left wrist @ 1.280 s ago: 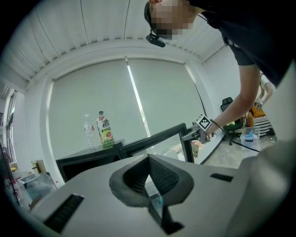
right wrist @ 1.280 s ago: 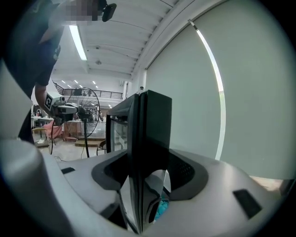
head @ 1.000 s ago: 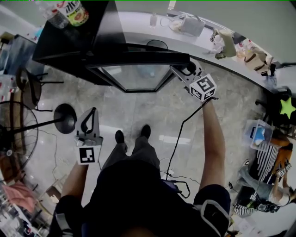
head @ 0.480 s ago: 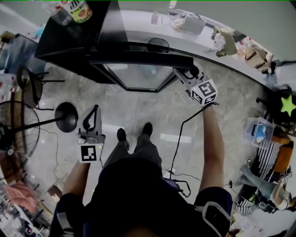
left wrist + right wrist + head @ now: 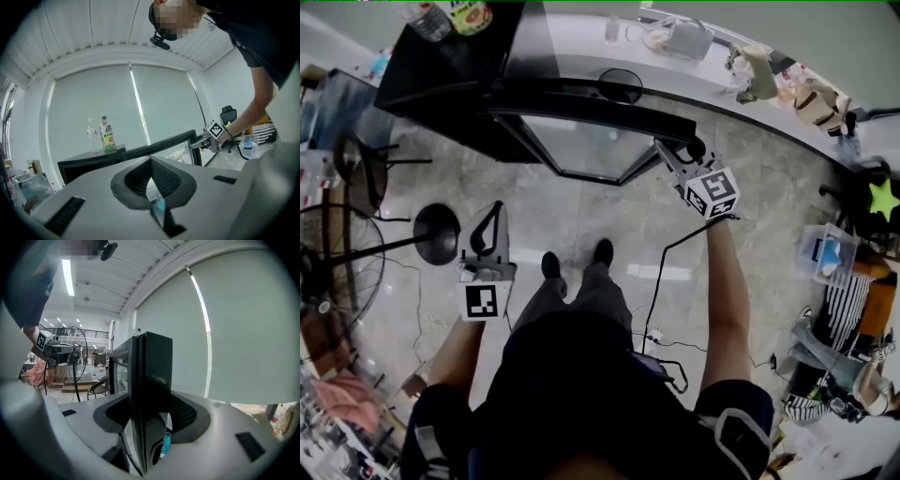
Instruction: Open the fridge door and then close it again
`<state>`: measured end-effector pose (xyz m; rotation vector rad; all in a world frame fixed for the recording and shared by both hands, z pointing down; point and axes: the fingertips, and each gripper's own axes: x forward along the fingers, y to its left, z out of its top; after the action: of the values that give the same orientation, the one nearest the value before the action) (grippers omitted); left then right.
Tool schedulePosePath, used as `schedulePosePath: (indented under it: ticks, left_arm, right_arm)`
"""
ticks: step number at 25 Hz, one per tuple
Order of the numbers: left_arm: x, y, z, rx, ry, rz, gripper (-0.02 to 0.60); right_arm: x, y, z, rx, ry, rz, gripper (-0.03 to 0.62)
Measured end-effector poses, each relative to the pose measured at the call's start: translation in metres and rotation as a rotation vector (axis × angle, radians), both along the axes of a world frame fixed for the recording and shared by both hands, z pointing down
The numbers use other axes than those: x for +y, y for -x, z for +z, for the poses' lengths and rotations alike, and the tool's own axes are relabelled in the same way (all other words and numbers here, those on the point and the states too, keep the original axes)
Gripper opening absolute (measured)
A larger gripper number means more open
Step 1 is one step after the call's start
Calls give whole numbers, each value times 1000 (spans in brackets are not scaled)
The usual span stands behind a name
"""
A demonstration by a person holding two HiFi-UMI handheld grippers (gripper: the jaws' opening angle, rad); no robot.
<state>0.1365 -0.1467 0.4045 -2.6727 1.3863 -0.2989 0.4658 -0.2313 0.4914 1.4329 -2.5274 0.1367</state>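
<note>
Grip falls at the right-hand end of the fridge door (image 5: 591,155). The right gripper (image 5: 673,150) has its jaws partly spread and pinching the door's free upright edge, which stands straight between them in the right gripper view.

The door hangs ajar in front of the person, swung out from the black fridge (image 5: 450,70). From above, its top rail runs long from the hinge side at the left to the gripped edge at the right. The glass pane faces the person's feet. The door's taller axis is vertical, so the jaws close across its thickness, not along it.

I judge that the coming move turns on that hinge. Whichever way the door goes, the gripped edge must travel on an arc about the left end, and the right wrist must turn with it so the pads do not slide off.

The left gripper (image 5: 492,220) hangs well apart from the door, low on the person's left. Its jaws are pressed together on nothing and point towards the fridge. The right hand is the nearer one.

Two bottles (image 5: 455,17) stand on the fridge top.
</note>
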Motion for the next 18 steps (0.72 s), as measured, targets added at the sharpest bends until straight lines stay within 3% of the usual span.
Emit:
schedulePosePath:
  ticks: [18]
  left_arm:
    - [32,44,-4,33,-13,33,23]
  right_arm:
    - [76,42,1,0,12,118,238]
